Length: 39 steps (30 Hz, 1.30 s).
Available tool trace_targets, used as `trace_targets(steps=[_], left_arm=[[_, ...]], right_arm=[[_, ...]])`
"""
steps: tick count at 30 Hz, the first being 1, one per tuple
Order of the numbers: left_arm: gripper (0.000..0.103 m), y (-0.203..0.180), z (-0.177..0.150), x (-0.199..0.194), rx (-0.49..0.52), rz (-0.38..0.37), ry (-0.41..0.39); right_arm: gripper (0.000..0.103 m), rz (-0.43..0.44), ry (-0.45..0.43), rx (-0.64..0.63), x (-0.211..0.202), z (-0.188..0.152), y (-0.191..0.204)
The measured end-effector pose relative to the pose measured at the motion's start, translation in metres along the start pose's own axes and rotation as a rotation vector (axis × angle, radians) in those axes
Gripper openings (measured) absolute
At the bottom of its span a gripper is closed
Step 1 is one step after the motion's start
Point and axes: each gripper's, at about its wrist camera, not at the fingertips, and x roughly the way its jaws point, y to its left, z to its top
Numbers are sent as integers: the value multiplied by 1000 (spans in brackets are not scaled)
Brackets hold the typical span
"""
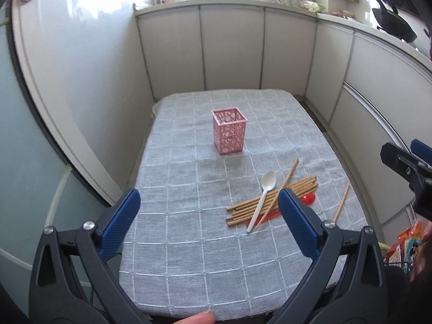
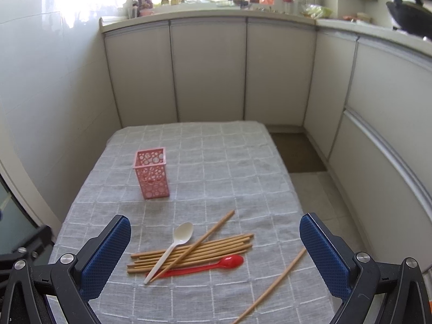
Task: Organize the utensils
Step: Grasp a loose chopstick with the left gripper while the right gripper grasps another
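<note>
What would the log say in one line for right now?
left gripper: open | right gripper: open | pink basket: upright | chopsticks, white spoon, red spoon: on table

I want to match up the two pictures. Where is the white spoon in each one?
Left wrist view: the white spoon lies right of centre, slanted across the bundle of chopsticks, just left of the right blue pad.
Right wrist view: the white spoon lies low in the middle, across the same chopsticks, with the red spoon nearest the camera.
Shared landmark: the pink holder, standing upright beyond the pile.
</note>
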Motion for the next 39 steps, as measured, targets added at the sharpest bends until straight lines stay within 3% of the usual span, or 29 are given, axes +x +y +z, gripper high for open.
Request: trace_targets(steps=[3,8,12,16,20,25,32,39], left_arm=[[101,-3,4,24,3,-76,76],[101,-17,19,55,59,-72,116],[101,-30,29,93,66,-165,225],[91,-54,30,131,72,-285,345],[81,-81,26,166,97,-333,417],[64,-118,31,204,159,-405,497],[26,-174,49,266,279,-374,503],[21,-209,50,310,333,-296,534]], right_arm=[[103,17,75,-9,21,6,-4],[103,2,186,-11,62,16,-17],[103,-13,277,77,95,18,-51],[103,-6,371,188,127,-4,-97],[91,-10,468,250,156,-21,-124],[84,11,574,405,197,-44,-174],[74,-2,625,490,217,-58,-205],[62,27,658,487,228,-65,-211]])
